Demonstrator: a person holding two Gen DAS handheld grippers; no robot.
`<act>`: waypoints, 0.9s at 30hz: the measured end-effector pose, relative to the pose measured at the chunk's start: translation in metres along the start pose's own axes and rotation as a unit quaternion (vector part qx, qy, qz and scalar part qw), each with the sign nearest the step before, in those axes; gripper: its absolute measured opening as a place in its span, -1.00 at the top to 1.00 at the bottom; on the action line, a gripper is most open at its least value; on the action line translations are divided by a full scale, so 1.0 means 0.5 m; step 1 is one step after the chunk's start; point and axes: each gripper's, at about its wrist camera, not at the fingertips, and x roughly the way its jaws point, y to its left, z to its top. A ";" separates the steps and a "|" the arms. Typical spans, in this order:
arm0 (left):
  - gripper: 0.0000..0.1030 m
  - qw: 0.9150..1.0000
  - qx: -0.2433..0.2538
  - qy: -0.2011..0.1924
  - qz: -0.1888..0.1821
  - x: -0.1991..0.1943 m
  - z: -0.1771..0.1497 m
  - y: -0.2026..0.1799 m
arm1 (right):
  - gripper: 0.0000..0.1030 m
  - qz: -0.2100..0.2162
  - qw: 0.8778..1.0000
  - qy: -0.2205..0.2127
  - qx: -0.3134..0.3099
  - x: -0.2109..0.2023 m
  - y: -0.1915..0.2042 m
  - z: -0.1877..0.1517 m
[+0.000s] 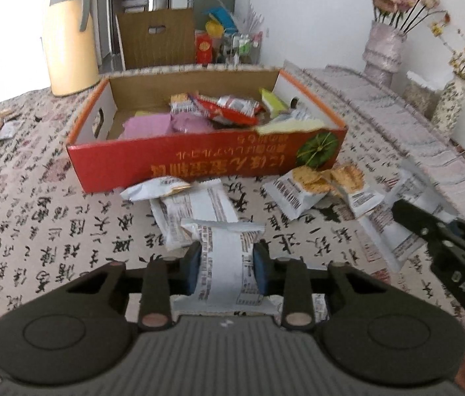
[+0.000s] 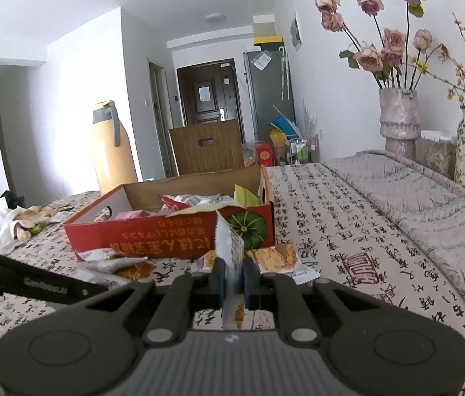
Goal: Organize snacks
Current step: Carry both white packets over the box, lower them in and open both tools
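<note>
A red cardboard box point(image 1: 206, 161) holds several snack packets; it also shows in the right wrist view point(image 2: 153, 234). My left gripper point(image 1: 227, 257) is shut on a white snack packet point(image 1: 222, 257), held above the tablecloth in front of the box. My right gripper point(image 2: 232, 272) is shut on another white snack packet point(image 2: 229, 247), held edge-on, near the box's right front corner. Several white cracker packets point(image 1: 315, 188) lie loose on the cloth in front of the box. The right gripper's body point(image 1: 447, 250) shows at the right of the left wrist view.
A yellow thermos jug point(image 1: 67, 39) stands behind the box at the left. Two vases with flowers point(image 2: 400, 122) stand at the far right by the wall. A folded grey quilt point(image 2: 430, 198) lies along the right. Wrappers and a bag point(image 2: 4, 224) lie at the left.
</note>
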 end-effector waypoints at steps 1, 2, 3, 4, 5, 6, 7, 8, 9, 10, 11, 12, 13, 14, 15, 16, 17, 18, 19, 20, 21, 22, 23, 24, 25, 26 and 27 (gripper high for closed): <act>0.37 1.000 0.000 -0.006 -0.002 -0.009 0.001 0.001 | 0.80 0.000 1.000 -0.002 -0.001 -0.003 0.002 0.001; 0.36 1.000 -0.001 -0.013 -0.003 -0.019 0.002 0.004 | 0.80 -0.001 1.000 -0.003 -0.003 -0.005 0.006 0.004; 0.37 1.000 -0.002 -0.018 -0.003 -0.026 0.004 0.005 | 0.80 -0.001 1.000 -0.005 -0.005 -0.008 0.010 0.007; 0.37 1.000 -0.003 -0.025 -0.003 -0.035 0.007 0.008 | 0.80 -0.001 1.000 -0.007 -0.007 -0.009 0.014 0.010; 0.37 1.000 -0.005 -0.030 -0.005 -0.041 0.009 0.011 | 0.80 -0.001 1.000 -0.008 -0.008 -0.011 0.017 0.013; 0.37 0.999 -0.007 -0.034 -0.005 -0.047 0.013 0.015 | 0.80 -0.002 1.000 -0.010 -0.010 -0.012 0.021 0.015; 0.37 0.999 -0.008 -0.039 -0.005 -0.053 0.017 0.018 | 0.80 -0.002 1.000 -0.012 -0.011 -0.012 0.024 0.018; 0.37 0.999 -0.010 -0.044 -0.006 -0.058 0.021 0.023 | 0.80 -0.002 1.000 -0.014 -0.012 -0.012 0.028 0.022; 0.37 0.999 -0.012 -0.049 -0.006 -0.063 0.026 0.027 | 0.80 -0.002 1.000 -0.016 -0.013 -0.012 0.032 0.026; 0.37 0.998 -0.012 -0.053 -0.006 -0.067 0.030 0.030 | 0.80 -0.002 1.000 -0.018 -0.014 -0.011 0.035 0.030; 0.37 0.998 -0.013 -0.058 -0.006 -0.071 0.037 0.034 | 0.80 -0.002 1.000 -0.020 -0.015 -0.010 0.039 0.034; 0.37 0.998 -0.014 -0.062 -0.006 -0.073 0.041 0.037 | 0.80 -0.002 1.000 -0.021 -0.017 -0.007 0.043 0.039; 0.37 0.998 -0.015 -0.065 -0.006 -0.075 0.045 0.040 | 0.80 -0.002 1.000 -0.023 -0.018 -0.006 0.046 0.042; 0.37 0.997 -0.016 -0.069 -0.006 -0.077 0.051 0.043 | 0.80 -0.002 1.000 -0.024 -0.020 -0.003 0.049 0.047; 0.37 0.997 -0.016 -0.072 -0.006 -0.079 0.054 0.046 | 0.80 -0.001 0.999 -0.026 -0.021 -0.001 0.053 0.051; 0.37 0.997 -0.018 -0.074 -0.007 -0.079 0.060 0.050 | 0.80 -0.001 0.999 -0.029 -0.022 0.002 0.055 0.057; 0.37 0.997 -0.018 -0.075 -0.008 -0.078 0.065 0.052 | 0.80 0.000 0.999 -0.031 -0.023 0.005 0.058 0.062; 0.37 0.997 -0.019 -0.077 -0.008 -0.078 0.070 0.054 | 0.80 0.001 0.999 -0.033 -0.024 0.009 0.061 0.068; 0.37 0.997 -0.018 -0.080 -0.009 -0.078 0.076 0.055 | 0.80 0.002 0.999 -0.036 -0.024 0.012 0.063 0.075; 0.37 0.996 -0.018 -0.084 -0.009 -0.079 0.083 0.056 | 0.80 0.004 0.999 -0.039 -0.025 0.017 0.066 0.083; 0.37 0.996 -0.017 -0.087 -0.009 -0.079 0.090 0.057 | 0.80 0.005 0.999 -0.042 -0.025 0.021 0.069 0.089; 0.37 0.996 -0.017 -0.090 -0.010 -0.080 0.095 0.058 | 0.80 0.006 0.999 -0.045 -0.026 0.025 0.071 0.095; 0.37 0.995 -0.016 -0.094 -0.010 -0.079 0.103 0.059 | 0.80 0.008 0.998 -0.049 -0.026 0.031 0.074 0.105; 0.37 0.995 -0.016 -0.097 -0.010 -0.077 0.111 0.060 | 0.80 0.010 0.998 -0.052 -0.027 0.036 0.077 0.112; 0.37 0.995 -0.016 -0.099 -0.009 -0.075 0.119 0.062 | 0.80 0.011 0.998 -0.055 -0.028 0.044 0.080 0.121; 0.37 0.995 -0.015 -0.102 -0.008 -0.072 0.126 0.063 | 0.80 0.013 0.998 -0.057 -0.029 0.051 0.083 0.130; 0.37 0.994 -0.016 -0.104 -0.008 -0.069 0.134 0.065 | 0.80 0.014 0.998 -0.059 -0.030 0.059 0.085 0.138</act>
